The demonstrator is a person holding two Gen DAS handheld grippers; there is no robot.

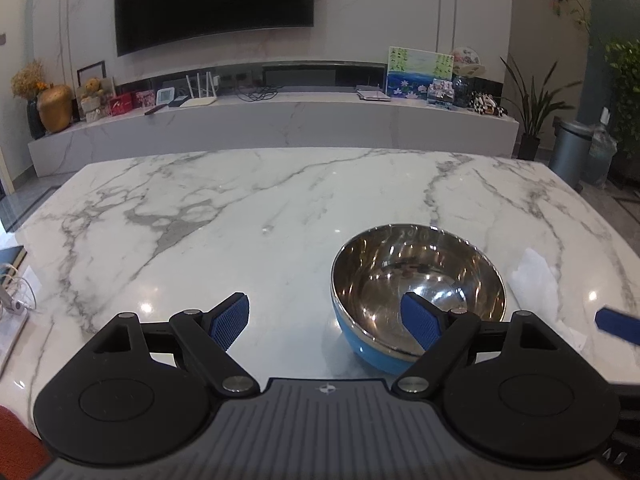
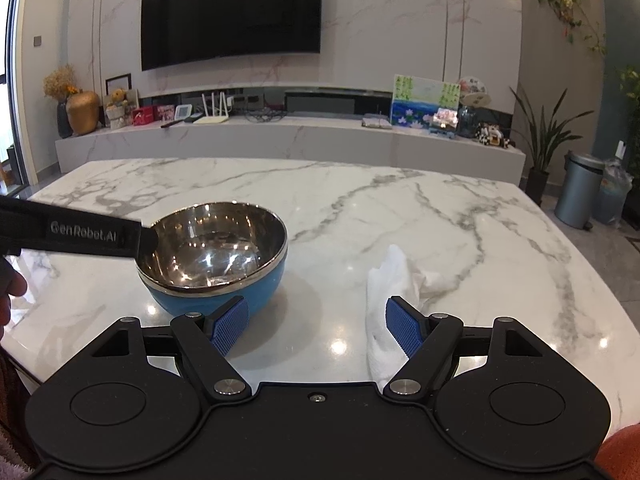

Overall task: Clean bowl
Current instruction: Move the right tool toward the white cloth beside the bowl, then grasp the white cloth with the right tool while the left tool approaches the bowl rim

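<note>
A: Starting from the jaws — how did they stand?

B: Both pairs stood wide apart, gripping nothing. The left gripper (image 1: 325,322) hovered low over the counter (image 1: 248,200) with its right pad in front of the bowl's near rim. The right gripper (image 2: 317,328) had its right pad just in front of the white tissue (image 2: 394,276), not pressing on it as far as I could tell.

A: And the bowl?

B: The bowl (image 2: 214,256) — steel inside, blue outside — sat upright on the counter, mouth up. Being round, it had no long axis to speak of. The tissue lay crumpled just to its right, its length running roughly toward and away from the right camera.

A: So which step was in hand?

B: The approach, I judged; no wiping begun. Next, the right jaws would need to close on the tissue while the left steadied the bowl by its rim.
</note>
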